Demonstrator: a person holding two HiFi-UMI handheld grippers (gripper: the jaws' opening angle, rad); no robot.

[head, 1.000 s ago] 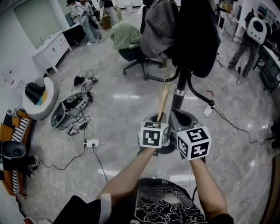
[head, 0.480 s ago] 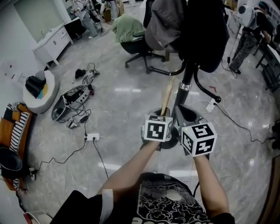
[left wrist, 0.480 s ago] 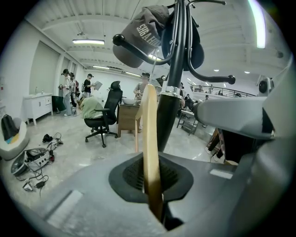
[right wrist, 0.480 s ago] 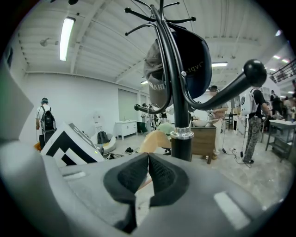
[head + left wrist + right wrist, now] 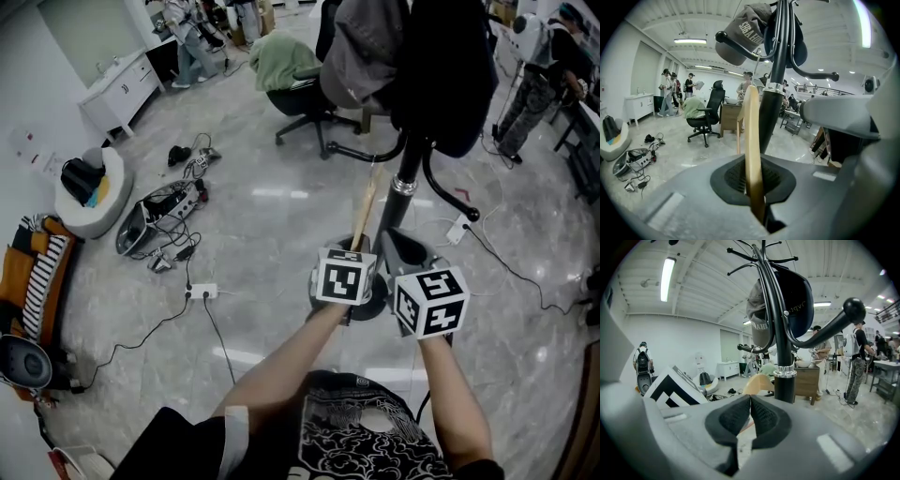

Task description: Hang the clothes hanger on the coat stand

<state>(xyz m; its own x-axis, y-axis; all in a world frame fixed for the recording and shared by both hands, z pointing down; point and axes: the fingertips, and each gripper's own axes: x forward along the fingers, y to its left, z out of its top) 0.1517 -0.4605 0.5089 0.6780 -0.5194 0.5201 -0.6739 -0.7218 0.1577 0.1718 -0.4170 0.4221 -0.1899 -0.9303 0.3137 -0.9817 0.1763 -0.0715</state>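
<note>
A pale wooden clothes hanger (image 5: pixel 366 211) stands edge-on and upright in my left gripper (image 5: pixel 355 247), which is shut on its lower part. In the left gripper view the hanger (image 5: pixel 752 140) rises from the left gripper (image 5: pixel 758 187) right in front of the black coat stand pole (image 5: pixel 776 84), under a grey cap (image 5: pixel 740 35). My right gripper (image 5: pixel 399 251) is beside the left one, shut and empty, close to the coat stand (image 5: pixel 405 183). In the right gripper view, the right gripper (image 5: pixel 750 416) faces the pole (image 5: pixel 783 380), with the hanger (image 5: pixel 759 383) just left of it. The hanger's hook is hidden.
A dark coat (image 5: pixel 441 75) and a grey garment (image 5: pixel 370 52) hang on the stand, with curved hooks (image 5: pixel 848 310) sticking out. An office chair with a green garment (image 5: pixel 295 70) stands behind. Cables and a power strip (image 5: pixel 202 292) lie on the floor at left. People stand at the back.
Both grippers and the hanger have drifted a little right and lower in the head view, staying close to the stand's pole. The left gripper's hold on the hanger is unchanged.
</note>
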